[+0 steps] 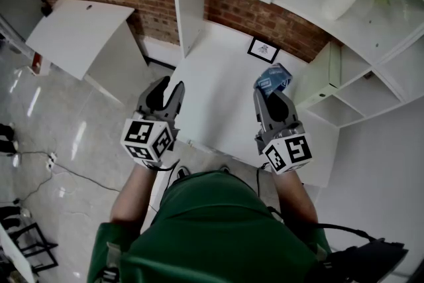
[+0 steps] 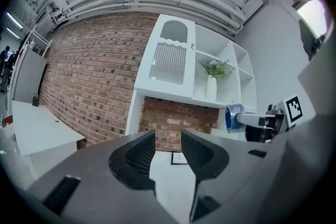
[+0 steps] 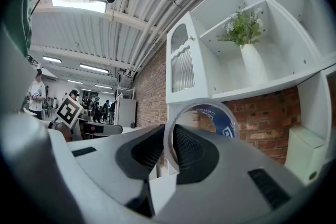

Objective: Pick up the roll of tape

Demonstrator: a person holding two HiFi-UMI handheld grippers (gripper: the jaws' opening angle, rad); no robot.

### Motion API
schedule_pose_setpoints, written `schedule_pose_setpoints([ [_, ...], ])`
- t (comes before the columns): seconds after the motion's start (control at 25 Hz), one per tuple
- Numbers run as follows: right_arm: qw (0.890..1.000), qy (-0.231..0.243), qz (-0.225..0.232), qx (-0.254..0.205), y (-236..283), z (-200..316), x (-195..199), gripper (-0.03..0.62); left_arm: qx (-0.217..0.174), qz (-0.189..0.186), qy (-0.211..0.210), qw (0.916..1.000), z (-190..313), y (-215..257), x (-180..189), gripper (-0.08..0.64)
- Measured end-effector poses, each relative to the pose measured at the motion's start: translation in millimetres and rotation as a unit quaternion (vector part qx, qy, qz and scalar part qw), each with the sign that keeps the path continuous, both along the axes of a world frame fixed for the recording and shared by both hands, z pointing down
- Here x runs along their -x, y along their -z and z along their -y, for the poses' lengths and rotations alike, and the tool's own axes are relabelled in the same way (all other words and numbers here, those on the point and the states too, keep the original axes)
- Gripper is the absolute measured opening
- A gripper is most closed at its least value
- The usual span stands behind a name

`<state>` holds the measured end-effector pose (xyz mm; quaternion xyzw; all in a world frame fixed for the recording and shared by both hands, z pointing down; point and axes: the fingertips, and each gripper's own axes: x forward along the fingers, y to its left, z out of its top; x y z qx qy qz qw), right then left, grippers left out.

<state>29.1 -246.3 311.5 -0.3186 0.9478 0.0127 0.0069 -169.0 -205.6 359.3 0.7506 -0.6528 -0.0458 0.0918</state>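
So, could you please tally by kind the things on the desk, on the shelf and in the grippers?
roll of tape: 1, in the right gripper
framed picture: 1, on the desk
vase with greenery: 1, on the shelf
Total: 3

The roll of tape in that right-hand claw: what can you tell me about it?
The roll of tape is a ring of clear, glossy tape on a blue core with white print too small to read. One side of its wall is pinched between the jaws of the right gripper, and the rest of the ring juts out beyond them. It appears lifted above the white table, and only the jaws touch it.
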Motion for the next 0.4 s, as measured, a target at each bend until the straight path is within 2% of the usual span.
schedule_pose_setpoints([
  [0.4, 1.0, 0.014, -0.001, -0.006, 0, -1, -17, 0.066, -0.006, 0.002, 0.013, 0.9999, -4, 0, -19, 0.166],
])
